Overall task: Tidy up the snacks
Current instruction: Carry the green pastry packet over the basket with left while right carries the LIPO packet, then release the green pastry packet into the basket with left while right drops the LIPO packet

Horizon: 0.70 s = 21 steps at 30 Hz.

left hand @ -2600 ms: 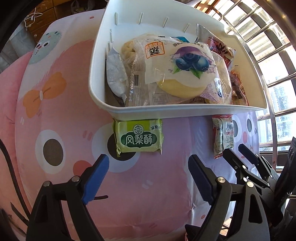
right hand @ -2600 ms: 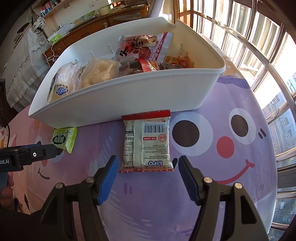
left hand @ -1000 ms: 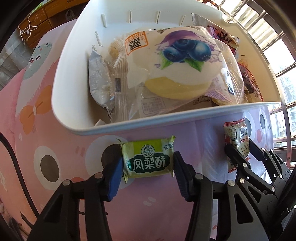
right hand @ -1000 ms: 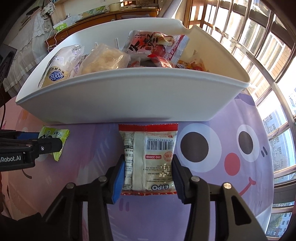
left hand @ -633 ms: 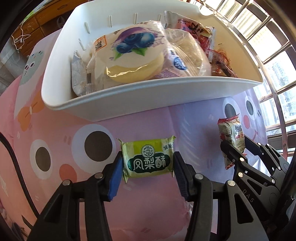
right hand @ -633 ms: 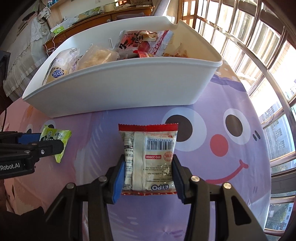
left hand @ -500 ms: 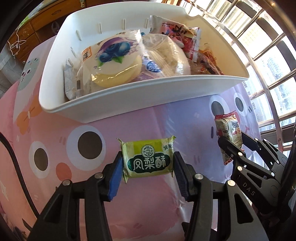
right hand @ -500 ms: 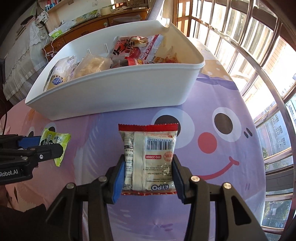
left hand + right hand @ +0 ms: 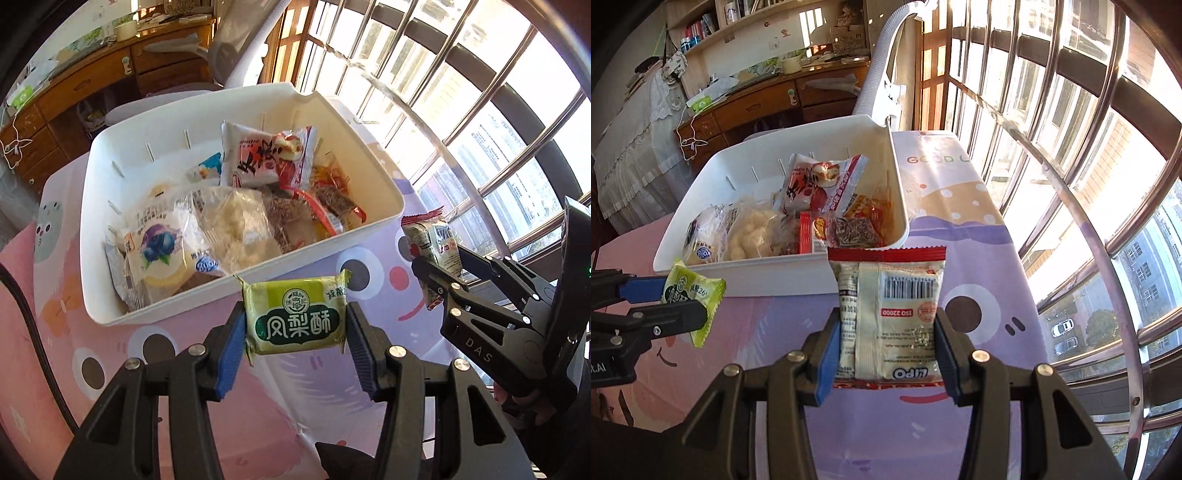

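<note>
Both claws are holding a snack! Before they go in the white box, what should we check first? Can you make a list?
1. Left gripper pinching the green snack firmly: ok.
2. Right gripper pinching the LIPO packet firmly: ok.
3. Both snacks lifted off the tablecloth: ok.
4. White box open on top: ok.
5. Room left in the box: cannot tell, it is already crowded.
6. Grippers apart, not bumping: ok.

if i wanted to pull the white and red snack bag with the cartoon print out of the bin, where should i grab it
Grip the top edge of the white and red cartoon-print snack bag, coming from above. It stands propped against the back wall of the white plastic bin, its upper seam clear of the other packets. Both tools are full now, so one must first drop its snack.
</note>
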Each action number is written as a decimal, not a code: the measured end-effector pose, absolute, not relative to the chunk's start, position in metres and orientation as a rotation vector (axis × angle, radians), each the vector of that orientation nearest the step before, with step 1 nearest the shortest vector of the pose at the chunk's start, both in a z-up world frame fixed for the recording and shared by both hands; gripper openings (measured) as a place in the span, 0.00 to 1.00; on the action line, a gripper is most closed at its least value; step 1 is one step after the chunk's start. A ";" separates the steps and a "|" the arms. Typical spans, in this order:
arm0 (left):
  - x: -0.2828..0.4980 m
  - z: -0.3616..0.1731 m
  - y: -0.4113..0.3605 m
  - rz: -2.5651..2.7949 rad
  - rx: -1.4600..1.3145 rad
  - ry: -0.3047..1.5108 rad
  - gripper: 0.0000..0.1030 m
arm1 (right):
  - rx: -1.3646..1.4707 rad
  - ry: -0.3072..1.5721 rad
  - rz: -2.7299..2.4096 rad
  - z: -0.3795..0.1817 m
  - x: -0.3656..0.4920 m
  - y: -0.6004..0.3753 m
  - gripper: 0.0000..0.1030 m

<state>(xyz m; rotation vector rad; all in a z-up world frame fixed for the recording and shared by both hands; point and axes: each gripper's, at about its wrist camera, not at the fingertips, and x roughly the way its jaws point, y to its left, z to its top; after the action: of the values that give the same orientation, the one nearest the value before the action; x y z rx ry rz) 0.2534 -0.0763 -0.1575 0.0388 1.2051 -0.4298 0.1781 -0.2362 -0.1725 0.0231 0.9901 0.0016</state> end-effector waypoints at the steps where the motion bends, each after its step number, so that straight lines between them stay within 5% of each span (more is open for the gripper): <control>1: 0.257 -0.153 -0.078 -0.429 0.039 1.192 0.49 | 0.020 0.976 0.002 -0.166 0.181 -0.240 0.45; 21: 0.340 -0.112 -0.071 -0.282 -0.072 1.040 0.50 | -0.027 0.817 0.157 -0.120 0.258 -0.226 0.45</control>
<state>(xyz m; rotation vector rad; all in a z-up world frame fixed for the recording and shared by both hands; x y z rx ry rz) 0.3404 -0.0710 -0.1123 -0.0717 1.0397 -0.2823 0.2584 -0.2257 -0.1205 -0.0273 0.8169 0.1568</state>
